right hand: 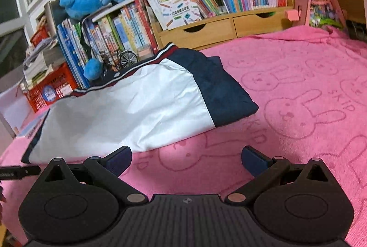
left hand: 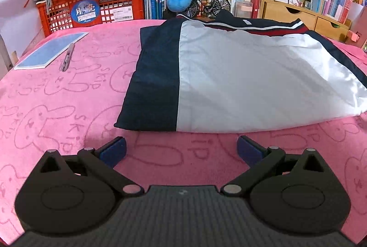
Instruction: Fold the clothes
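Jacket [left hand: 240, 77], one only, navy and white with a red-and-white striped band, lies folded on the pink rabbit-print towel [left hand: 68, 109]; its right edge is cut off in the left wrist view and its underside is hidden. Left of the jacket lie one blue notebook [left hand: 49, 50] and one pen [left hand: 67, 58]. Behind it stand one toy bicycle [left hand: 209, 3] and one red crate [left hand: 91, 6]. The left gripper [left hand: 181, 150] and right gripper [right hand: 187, 158] both sit just before the jacket's near hem, fingers spread wide, grasping nothing.
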Available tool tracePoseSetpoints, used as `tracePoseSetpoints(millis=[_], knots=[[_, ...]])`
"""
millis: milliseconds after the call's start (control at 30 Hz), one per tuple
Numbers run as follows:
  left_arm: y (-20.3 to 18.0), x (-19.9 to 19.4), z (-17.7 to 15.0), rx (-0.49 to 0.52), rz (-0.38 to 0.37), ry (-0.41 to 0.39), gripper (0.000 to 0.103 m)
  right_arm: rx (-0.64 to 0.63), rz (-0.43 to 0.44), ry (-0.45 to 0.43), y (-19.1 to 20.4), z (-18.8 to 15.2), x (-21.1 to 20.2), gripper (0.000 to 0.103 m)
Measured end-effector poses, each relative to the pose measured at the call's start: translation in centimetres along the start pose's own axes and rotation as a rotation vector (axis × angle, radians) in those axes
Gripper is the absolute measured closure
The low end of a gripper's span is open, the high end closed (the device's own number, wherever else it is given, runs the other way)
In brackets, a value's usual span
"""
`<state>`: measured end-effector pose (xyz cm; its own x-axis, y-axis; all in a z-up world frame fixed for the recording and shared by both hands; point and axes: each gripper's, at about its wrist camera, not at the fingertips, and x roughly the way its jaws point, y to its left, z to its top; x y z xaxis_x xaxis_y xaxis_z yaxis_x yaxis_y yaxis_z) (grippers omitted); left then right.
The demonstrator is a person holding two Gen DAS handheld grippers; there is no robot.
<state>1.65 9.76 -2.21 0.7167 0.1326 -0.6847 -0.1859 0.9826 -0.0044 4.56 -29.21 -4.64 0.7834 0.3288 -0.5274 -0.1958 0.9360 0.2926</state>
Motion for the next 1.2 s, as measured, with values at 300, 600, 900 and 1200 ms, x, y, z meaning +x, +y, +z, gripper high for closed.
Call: tracePoseSetpoints(millis=[300,600,900,1200], knots=[[0.0,-0.2,-0.1,-0.015,0.006,-0.003,0.000,-0.034,-0.003,-0.007,0.1,-0.3,0.2,0.000],[-5.2,-2.6,5.6,0.062,-0.122,-0.184,0.000,0.055,-0.032,-0.008,-1.5,2.9,1.7,0.000],[-10.2,2.8,4.0,0.193,-0.179,-0.093,0.000,0.079,-0.017,-0.004,-2.5,3.4,4.0,0.000],[-11.1,2.7,4.2,0.216,-0.167,-0.080,0.000,0.277,0.029,-0.052,-4.1,5.1,6.3,0.000]])
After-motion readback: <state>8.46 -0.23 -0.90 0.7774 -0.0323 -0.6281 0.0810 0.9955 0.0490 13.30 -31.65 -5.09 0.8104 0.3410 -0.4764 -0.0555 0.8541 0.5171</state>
